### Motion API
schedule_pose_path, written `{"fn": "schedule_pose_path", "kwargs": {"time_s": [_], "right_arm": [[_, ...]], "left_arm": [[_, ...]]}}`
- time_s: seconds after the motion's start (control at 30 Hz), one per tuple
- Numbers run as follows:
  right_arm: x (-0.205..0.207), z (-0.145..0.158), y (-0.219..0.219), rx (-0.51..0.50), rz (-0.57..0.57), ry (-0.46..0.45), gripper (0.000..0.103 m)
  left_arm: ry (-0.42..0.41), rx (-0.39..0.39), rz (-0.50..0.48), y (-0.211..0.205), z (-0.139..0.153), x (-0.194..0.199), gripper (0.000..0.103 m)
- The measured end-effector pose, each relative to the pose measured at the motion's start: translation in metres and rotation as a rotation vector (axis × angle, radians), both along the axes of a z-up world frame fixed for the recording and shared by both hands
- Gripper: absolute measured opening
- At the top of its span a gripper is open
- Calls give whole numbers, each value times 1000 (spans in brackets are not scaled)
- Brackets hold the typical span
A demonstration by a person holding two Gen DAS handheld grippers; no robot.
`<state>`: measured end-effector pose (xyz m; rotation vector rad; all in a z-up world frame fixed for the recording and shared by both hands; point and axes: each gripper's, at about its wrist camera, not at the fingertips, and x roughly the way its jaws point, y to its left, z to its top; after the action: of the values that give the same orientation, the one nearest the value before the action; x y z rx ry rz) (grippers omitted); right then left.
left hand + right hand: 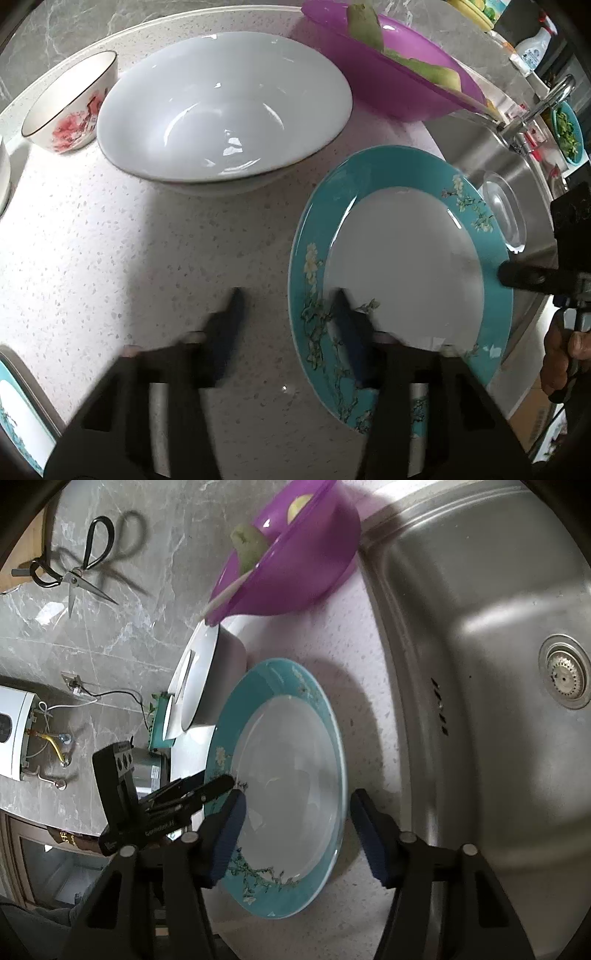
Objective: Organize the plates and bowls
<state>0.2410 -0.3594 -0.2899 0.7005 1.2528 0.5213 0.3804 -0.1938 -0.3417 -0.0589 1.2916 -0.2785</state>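
Straddling the near rim of the teal plate (402,280), the left gripper (286,325) stands wide, one finger over the plate, the other over bare counter (110,258); the white bowl (225,114) sits just beyond. In the right wrist view the right gripper (295,834) also gapes, spanning the plate's far rim beside the sink (480,664). A careless nudge could slide the plate (glazed, probably slippery) toward the sink edge. Open counter lies leftward.

teal-rimmed plate (402,266) flat by sink | white bowl (225,114) upright (empty) | floral bowl (70,103) beside it
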Motion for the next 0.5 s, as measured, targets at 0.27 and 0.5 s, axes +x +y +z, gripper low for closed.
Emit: {"fn": "schedule_pose_path", "kwargs": {"time_s": [0.27,0.5], "right_arm": [[-1,-9,-9,-68,-19,68,8],[-2,0,2,-164,-2,66,8]], "left_arm": [[12,-21,-2,-3,1,6,21],[21,-24,20,3,1,4,20]]}}
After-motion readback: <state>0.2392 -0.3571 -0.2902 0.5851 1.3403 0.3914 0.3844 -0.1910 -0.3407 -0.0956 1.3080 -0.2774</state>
